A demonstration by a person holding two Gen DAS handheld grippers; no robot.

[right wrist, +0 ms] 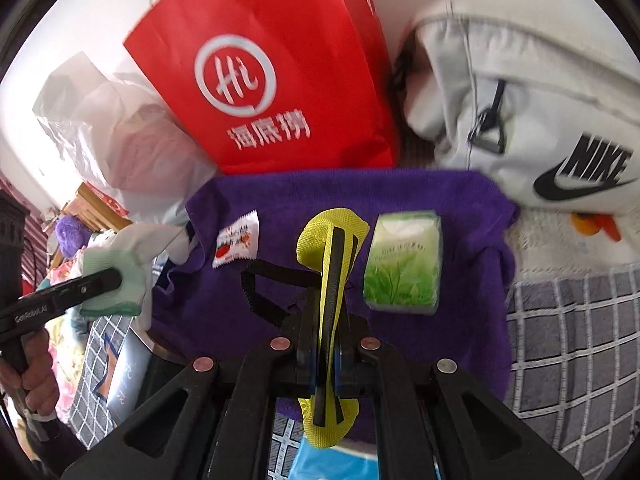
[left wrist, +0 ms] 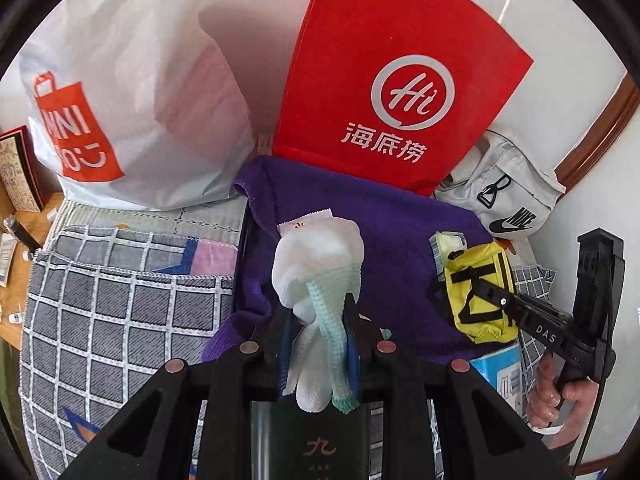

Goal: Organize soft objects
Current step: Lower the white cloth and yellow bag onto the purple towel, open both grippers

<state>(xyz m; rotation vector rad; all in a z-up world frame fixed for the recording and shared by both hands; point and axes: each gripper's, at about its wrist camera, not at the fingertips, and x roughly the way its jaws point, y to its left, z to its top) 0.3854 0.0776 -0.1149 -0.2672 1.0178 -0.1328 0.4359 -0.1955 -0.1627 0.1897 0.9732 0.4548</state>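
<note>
My left gripper (left wrist: pixel 318 320) is shut on a white and mint-green sock bundle (left wrist: pixel 320 268), held above a purple towel (left wrist: pixel 400 240). The bundle also shows at the left of the right wrist view (right wrist: pixel 116 276). My right gripper (right wrist: pixel 330 312) is shut on a yellow mesh pouch with black straps (right wrist: pixel 324 240), held over the purple towel (right wrist: pixel 460 320). That pouch appears at the right of the left wrist view (left wrist: pixel 476 292). A green tissue pack (right wrist: pixel 404 260) and a small snack packet (right wrist: pixel 236 242) lie on the towel.
A red paper bag (left wrist: pixel 392 72) and a white Miniso bag (left wrist: pixel 132 100) stand at the back. A grey Nike bag (right wrist: pixel 540 120) lies at the back right. A grey checked cloth (left wrist: pixel 112 320) covers the surface at the left. A blue pack (left wrist: pixel 500 372) lies near the front.
</note>
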